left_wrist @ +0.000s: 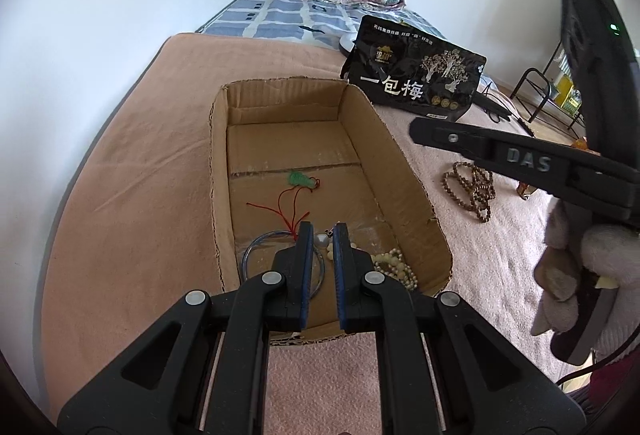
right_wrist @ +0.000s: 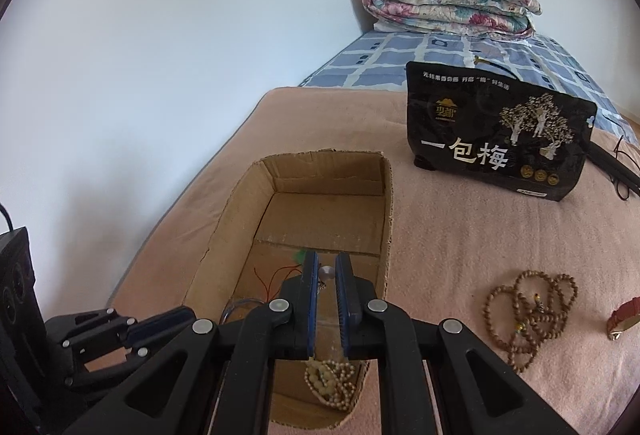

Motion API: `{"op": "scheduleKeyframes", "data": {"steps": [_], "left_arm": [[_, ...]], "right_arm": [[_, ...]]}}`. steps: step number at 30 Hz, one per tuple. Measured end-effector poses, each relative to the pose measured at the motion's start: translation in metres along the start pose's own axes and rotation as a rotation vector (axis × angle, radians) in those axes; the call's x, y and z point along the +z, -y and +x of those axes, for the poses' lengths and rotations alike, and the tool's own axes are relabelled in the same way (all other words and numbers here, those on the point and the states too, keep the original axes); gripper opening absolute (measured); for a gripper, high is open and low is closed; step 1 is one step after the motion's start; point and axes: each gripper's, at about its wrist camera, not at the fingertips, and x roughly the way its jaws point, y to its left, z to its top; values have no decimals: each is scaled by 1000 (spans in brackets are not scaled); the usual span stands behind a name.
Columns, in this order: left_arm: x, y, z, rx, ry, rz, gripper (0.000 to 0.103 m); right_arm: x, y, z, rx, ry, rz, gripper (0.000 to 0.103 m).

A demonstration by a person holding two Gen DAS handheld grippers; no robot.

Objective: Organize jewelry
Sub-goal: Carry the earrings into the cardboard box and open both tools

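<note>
An open cardboard box (left_wrist: 404,171) lies on a pink blanket. Inside it are a green pendant on a red cord (left_wrist: 299,180), a clear blue bangle (left_wrist: 256,249), a silver bead (left_wrist: 320,239) and a pile of cream pearl beads (left_wrist: 394,265). My left gripper (left_wrist: 323,235) hovers over the box's near end, jaws slightly apart and empty. My right gripper (right_wrist: 327,263) is over the same box (right_wrist: 388,203), jaws slightly apart and empty, above the pearl beads (right_wrist: 332,381). A brown wooden bead strand (right_wrist: 528,315) and a red watch strap (right_wrist: 624,317) lie on the blanket to the right.
A black snack bag (right_wrist: 500,139) stands behind the box. A folded floral quilt (right_wrist: 452,1) sits on a blue checked sheet at the far end. A white wall runs along the left. A black cable (right_wrist: 620,171) lies at far right.
</note>
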Motion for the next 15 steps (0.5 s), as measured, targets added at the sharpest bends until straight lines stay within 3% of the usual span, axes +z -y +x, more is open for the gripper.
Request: {"op": "scheduleKeyframes", "data": {"steps": [5, 7, 9, 11, 13, 14, 15], "left_arm": [[1, 0, 2, -3, -4, -3, 8], [1, 0, 3, -3, -6, -6, 8], [1, -1, 4, 2, -11, -7, 8], [1, 0, 6, 10, -17, -4, 9], [0, 0, 8, 19, -23, -8, 27], [0, 0, 8, 21, -19, -15, 44], [-1, -1, 7, 24, -11, -22, 47]], "right_arm": [[0, -4, 13, 11, -19, -4, 9], [1, -6, 14, 3, -15, -10, 26], [1, -7, 13, -2, -7, -14, 33], [1, -7, 13, -10, -6, -18, 34], [1, -7, 12, -20, -4, -15, 49], [1, -6, 11, -26, 0, -13, 54], [0, -6, 9, -32, 9, -13, 61]]}}
